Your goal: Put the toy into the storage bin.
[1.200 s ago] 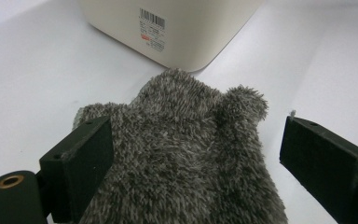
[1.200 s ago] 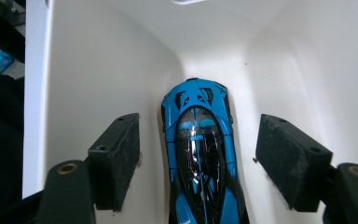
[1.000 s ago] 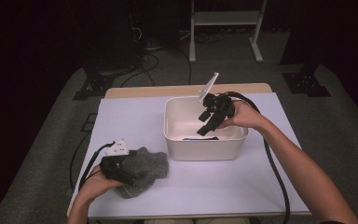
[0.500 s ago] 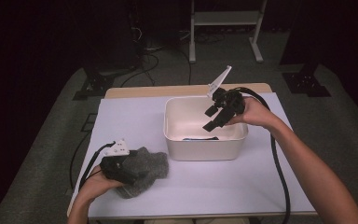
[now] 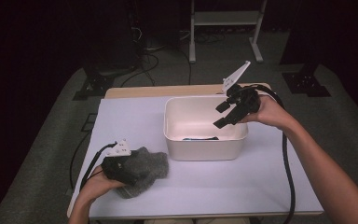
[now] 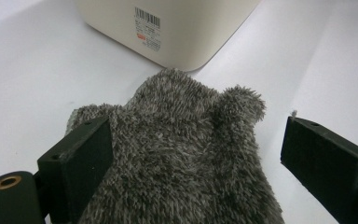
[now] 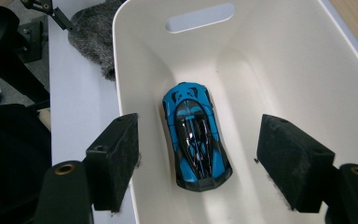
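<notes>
Near edge of white counter [image 5: 205, 186]: our left tongs [image 5: 121, 165] spread wide over grey fuzzy cloth [image 6: 177, 154], jaws astride it, not clenched. Farther: our right tongs [image 5: 227, 113] released, hanging above cream bin [image 5: 200, 149]. Blue toy car [image 7: 195, 135] lies on bin floor.

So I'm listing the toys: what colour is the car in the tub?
Blue with black trim; the car shows best in the right gripper view.

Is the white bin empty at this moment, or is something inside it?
Not empty. A blue toy car lies on the floor of the white bin, seen between the open right gripper jaws held above it.
</notes>
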A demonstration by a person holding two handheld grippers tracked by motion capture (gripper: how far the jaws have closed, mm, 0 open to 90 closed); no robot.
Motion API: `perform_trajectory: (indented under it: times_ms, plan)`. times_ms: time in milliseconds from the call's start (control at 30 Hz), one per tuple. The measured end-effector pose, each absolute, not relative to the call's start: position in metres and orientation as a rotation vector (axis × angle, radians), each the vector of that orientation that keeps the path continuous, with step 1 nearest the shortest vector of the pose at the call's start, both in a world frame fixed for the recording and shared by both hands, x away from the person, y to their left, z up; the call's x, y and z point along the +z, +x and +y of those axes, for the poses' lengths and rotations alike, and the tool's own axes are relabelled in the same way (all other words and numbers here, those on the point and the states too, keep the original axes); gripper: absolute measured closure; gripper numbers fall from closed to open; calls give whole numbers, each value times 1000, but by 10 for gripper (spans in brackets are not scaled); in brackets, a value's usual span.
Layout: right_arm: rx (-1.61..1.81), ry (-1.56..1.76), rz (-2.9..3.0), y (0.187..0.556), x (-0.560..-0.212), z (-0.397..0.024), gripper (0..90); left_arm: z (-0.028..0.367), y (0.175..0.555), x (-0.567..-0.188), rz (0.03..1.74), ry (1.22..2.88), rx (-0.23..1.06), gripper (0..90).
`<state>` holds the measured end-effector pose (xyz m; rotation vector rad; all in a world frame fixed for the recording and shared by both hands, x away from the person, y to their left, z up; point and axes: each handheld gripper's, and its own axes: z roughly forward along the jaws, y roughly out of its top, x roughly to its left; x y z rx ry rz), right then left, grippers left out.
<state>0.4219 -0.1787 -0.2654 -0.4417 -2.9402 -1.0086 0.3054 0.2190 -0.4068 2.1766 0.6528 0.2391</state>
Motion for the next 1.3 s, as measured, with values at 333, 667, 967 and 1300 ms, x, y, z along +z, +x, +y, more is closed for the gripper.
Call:
perform_trajectory:
  times_ms: [333, 667, 967, 1300]
  plan:
    - [-1060, -485, -2945, 413, -254, -200, 275, 219, 305, -407, 656, 2180, 239, 88]
    - [-1099, -504, -2943, 400, -250, -219, 274, 219, 305, -408, 662, 2183, 238, 87]
    - [-1126, -544, -2938, 390, -251, -241, 270, 218, 305, -407, 667, 2178, 237, 87]
    - [-1166, -578, -2916, 383, -261, -260, 264, 218, 306, -408, 689, 2179, 241, 87]
